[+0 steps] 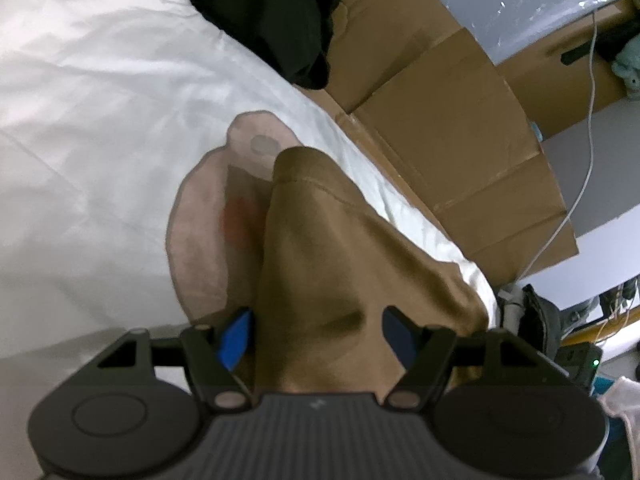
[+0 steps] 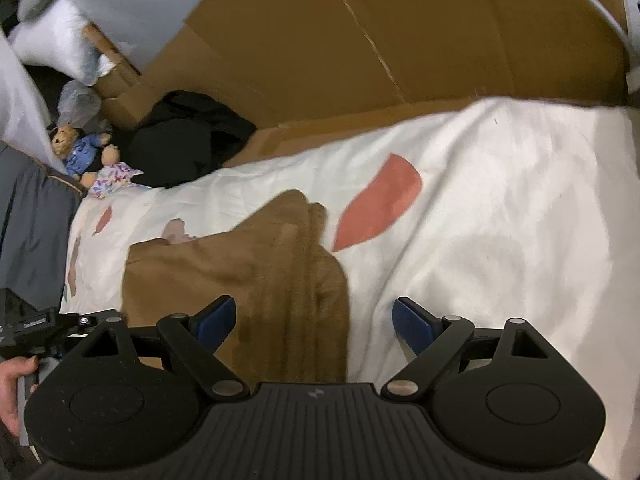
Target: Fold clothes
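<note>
A brown garment (image 1: 320, 240) lies crumpled on the white bed sheet (image 1: 100, 120). In the left wrist view it runs from a hemmed end out in front back between my left gripper (image 1: 318, 336) fingers. That gripper is open; the blue left pad (image 1: 236, 340) sits at the cloth's edge and the right one stands over it. In the right wrist view the brown garment (image 2: 240, 272) lies bunched, with my right gripper (image 2: 314, 320) open wide above its near right edge. Its left finger is over the cloth, its right finger over bare sheet (image 2: 500, 200).
The sheet carries pink patches (image 2: 380, 204). Black clothing (image 2: 180, 136) is heaped at the bed's far edge, against large cardboard sheets (image 2: 400, 40). A teddy bear (image 2: 80, 148) and pillows lie far left. A hand (image 2: 12, 384) shows at the left edge. A white cable (image 1: 588, 120) hangs right.
</note>
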